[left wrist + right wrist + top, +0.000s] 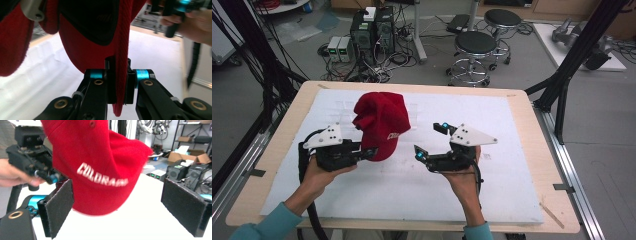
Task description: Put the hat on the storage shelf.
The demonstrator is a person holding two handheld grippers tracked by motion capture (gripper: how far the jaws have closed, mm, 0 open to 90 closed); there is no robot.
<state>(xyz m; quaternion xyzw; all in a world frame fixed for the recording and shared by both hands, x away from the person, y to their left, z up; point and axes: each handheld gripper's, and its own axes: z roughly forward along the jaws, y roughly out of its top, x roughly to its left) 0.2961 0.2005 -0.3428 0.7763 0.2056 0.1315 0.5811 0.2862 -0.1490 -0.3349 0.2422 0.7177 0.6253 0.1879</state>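
**Red cap held up by the left gripper, right gripper free beside it**

Nearest the person, both forearms come in over the near edge of the worktop (272,165), each hand carrying a gripper above the white sheet (492,200) that covers most of it. The left gripper (371,153) has its fingers (111,82) pressed tight on a fold of the red cap (379,127); in the left gripper view the ribbed red fabric runs straight down between the two pads and hangs out below them. So the grasp on that side is made, and the cap is lifted, hanging over the left half of the sheet with its crown toward the far side.

A little to the right, the right gripper (431,140) stands with its fingers (58,206) spread wide and nothing between them. In the right gripper view the cap, with white lettering on its front, hangs just beyond the two pads, close to the left one but apart from both.

By the look of it, the pick-up is done and the cap is carried by one side alone. What seems left is for the right gripper either to take hold again elsewhere on the cap or to stay clear while the left sets it down; no target spot shows on the sheet.

Farther off, past the worktop's far edge, stand two stools (474,47) and computer boxes (372,30) on the floor.
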